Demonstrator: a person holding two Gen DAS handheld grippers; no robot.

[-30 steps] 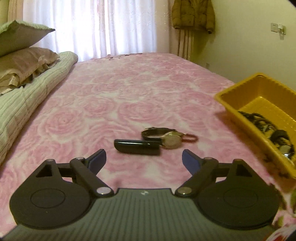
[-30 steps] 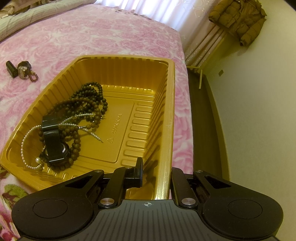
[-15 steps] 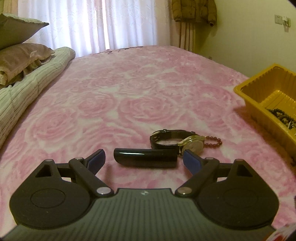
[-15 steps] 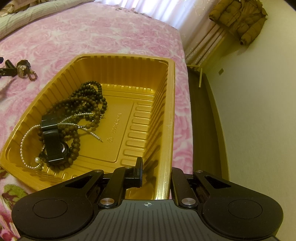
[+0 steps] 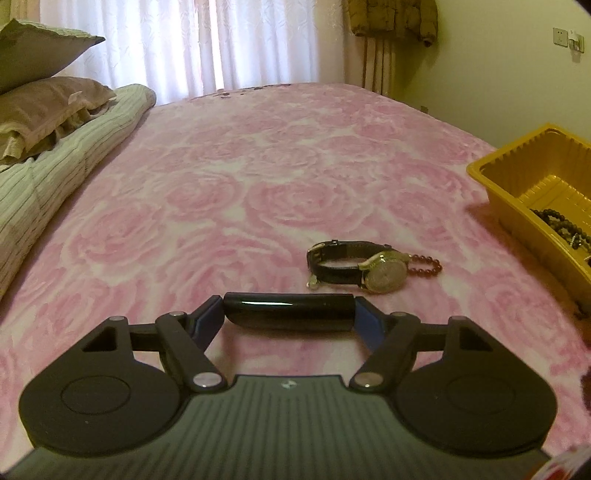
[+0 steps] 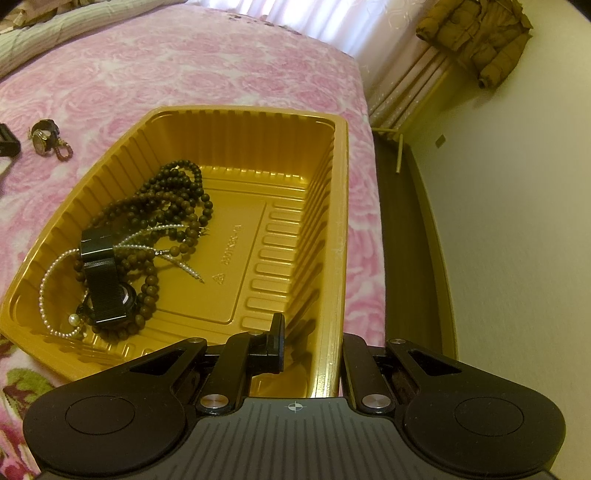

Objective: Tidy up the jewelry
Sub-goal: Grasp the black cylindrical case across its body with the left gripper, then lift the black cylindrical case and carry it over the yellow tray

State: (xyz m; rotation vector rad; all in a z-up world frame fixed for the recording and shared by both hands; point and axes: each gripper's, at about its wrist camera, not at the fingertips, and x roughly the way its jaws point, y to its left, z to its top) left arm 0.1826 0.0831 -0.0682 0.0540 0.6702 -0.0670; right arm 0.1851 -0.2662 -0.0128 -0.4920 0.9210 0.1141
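A glossy black bar-shaped piece (image 5: pixel 288 310) lies on the pink rose bedspread. My left gripper (image 5: pixel 290 317) is closing on it, and its blue pads (image 5: pixel 365 321) touch both ends. Just beyond lie a gold-faced watch (image 5: pixel 384 275) on a black strap and a small red bead bracelet (image 5: pixel 428 264). The yellow tray (image 6: pixel 240 110) holds dark wooden beads (image 6: pixel 173 195), a pearl strand (image 6: pixel 46 280) and a black watch (image 6: pixel 103 288). My right gripper (image 6: pixel 316 354) is shut on the tray's near right wall, one finger inside and one outside.
Pillows (image 5: pixel 44 99) and a folded striped quilt (image 5: pixel 55 173) line the left side of the bed. The bed's edge and dark floor (image 6: pixel 406 240) run right beside the tray. Curtains and a hanging jacket (image 6: pixel 476 33) are at the back.
My left gripper moved forward to the black piece and its jaws narrowed from wide open onto its ends. The right gripper and tray stayed still.
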